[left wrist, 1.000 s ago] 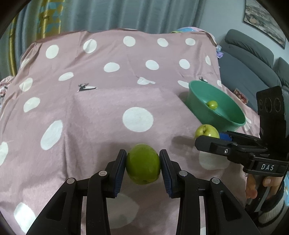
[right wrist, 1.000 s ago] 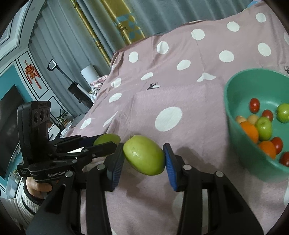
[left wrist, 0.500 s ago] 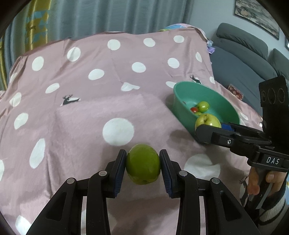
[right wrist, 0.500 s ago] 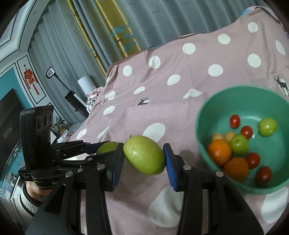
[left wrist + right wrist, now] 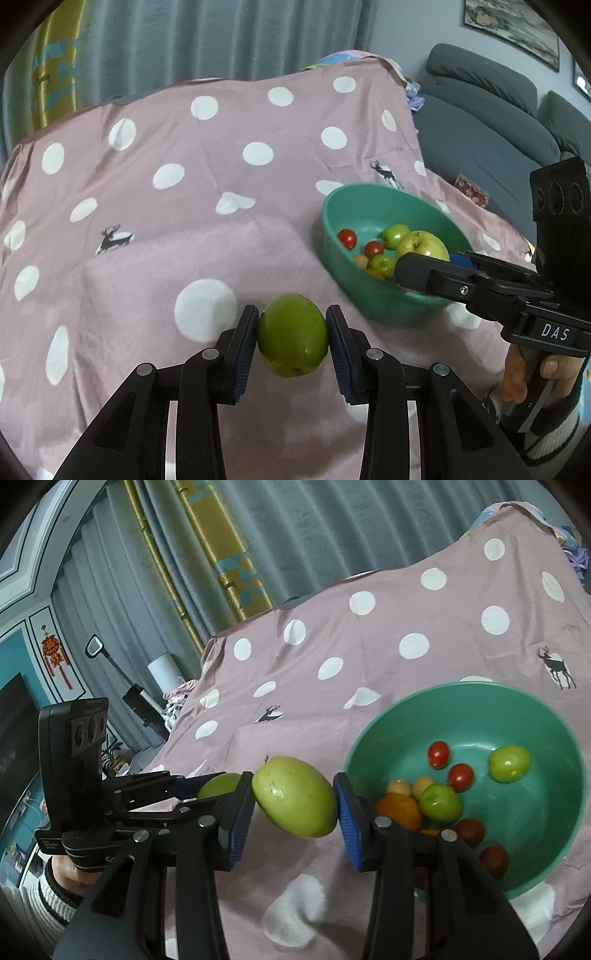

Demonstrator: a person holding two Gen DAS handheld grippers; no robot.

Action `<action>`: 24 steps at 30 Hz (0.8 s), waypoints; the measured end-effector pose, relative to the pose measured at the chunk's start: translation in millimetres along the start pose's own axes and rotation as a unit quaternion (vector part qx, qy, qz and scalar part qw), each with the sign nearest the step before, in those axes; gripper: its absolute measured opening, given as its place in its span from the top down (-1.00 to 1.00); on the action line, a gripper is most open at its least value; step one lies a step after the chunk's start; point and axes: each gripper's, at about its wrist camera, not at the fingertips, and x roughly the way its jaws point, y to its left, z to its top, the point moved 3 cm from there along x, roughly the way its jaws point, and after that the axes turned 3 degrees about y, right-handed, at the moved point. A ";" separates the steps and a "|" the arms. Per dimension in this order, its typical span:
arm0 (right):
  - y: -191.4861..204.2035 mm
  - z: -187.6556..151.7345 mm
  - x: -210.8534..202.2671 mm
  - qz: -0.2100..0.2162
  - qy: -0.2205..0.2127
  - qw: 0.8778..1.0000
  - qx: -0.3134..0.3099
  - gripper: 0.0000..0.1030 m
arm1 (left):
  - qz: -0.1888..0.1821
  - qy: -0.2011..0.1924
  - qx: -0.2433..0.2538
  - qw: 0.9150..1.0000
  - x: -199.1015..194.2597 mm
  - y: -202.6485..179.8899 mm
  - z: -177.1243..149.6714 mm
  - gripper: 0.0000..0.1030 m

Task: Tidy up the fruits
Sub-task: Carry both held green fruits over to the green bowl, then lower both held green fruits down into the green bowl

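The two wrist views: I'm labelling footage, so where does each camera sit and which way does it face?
Left wrist: on the left gripper, looking down along its fingers at a dark green apple; the right gripper and a hand show.
Right wrist: on the right gripper, clamping a pale green apple; the left gripper shows.
Shared: round teal plastic bowl, pink dotted cloth.

The left gripper [image 5: 291, 334] points downward, and its two blue pads [image 5: 245, 347] are closed against a green fruit [image 5: 293, 335]. The right gripper [image 5: 294, 800] is just beside it, also tilted down and clamped on a paler green fruit [image 5: 295, 800]. A hand [image 5: 532, 373] in a striped cuff holds the right gripper's handle.
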 end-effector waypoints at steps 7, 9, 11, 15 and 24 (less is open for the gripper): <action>-16.4 7.8 -10.6 -0.013 -0.012 1.000 0.007 0.15 | -0.007 -0.001 0.012 1.000 9.2 -15.2 15.0 0.27; -22.2 8.7 -14.8 -0.021 -0.017 1.000 0.009 0.15 | -0.011 -0.002 0.011 1.000 11.4 -18.6 19.3 0.27; -26.4 9.2 -16.8 -0.028 -0.021 0.999 0.010 0.15 | -0.013 -0.002 0.012 1.000 14.4 -23.1 24.0 0.27; -36.3 11.7 -22.4 -0.037 -0.027 0.999 0.016 0.15 | -0.013 -0.002 0.017 1.000 19.9 -30.6 30.9 0.27; -51.8 18.0 -32.7 -0.056 -0.034 0.998 0.021 0.15 | -0.015 0.001 0.023 1.000 33.7 -43.1 43.3 0.27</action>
